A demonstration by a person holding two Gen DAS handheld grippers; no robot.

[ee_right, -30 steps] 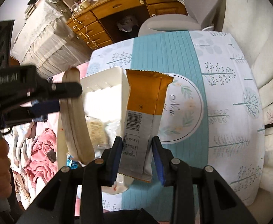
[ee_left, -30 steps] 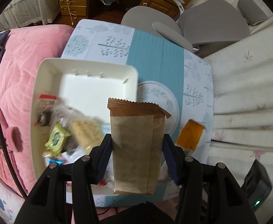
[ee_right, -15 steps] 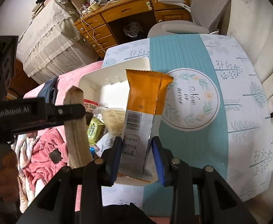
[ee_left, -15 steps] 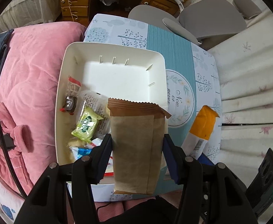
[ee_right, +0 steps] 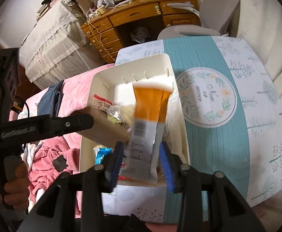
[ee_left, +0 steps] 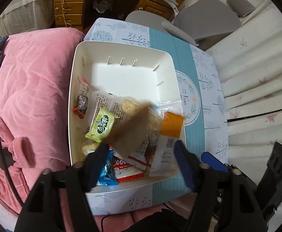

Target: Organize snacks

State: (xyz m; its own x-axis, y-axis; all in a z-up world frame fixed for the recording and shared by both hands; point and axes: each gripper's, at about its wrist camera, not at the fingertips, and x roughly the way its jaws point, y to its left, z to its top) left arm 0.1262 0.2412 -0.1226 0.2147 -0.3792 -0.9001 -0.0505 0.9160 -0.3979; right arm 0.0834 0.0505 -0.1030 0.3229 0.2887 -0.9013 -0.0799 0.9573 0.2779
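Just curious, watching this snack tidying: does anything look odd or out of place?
Yes. The brown packet and the orange-and-white packet are blurred, tumbling into the white bin as both sets of fingers open. The snacks already inside lie jumbled at the near end.

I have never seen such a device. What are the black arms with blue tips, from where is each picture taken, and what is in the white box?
There is no robot here. A person holds two hand-held grippers, each with a camera looking along its two blue-padded fingers.

The left-wrist picture shows the left gripper over a white plastic tray on a table with a teal and white patterned cloth. Its jaws are opening, and a blurred brown paper snack packet is dropping into the tray.

The right-wrist picture shows the right gripper, also opening, with an orange and white snack wrapper loose between its fingers.

In the tray lie a green wrapped snack, a blue wrapper, a red and white packet and several clear packs.
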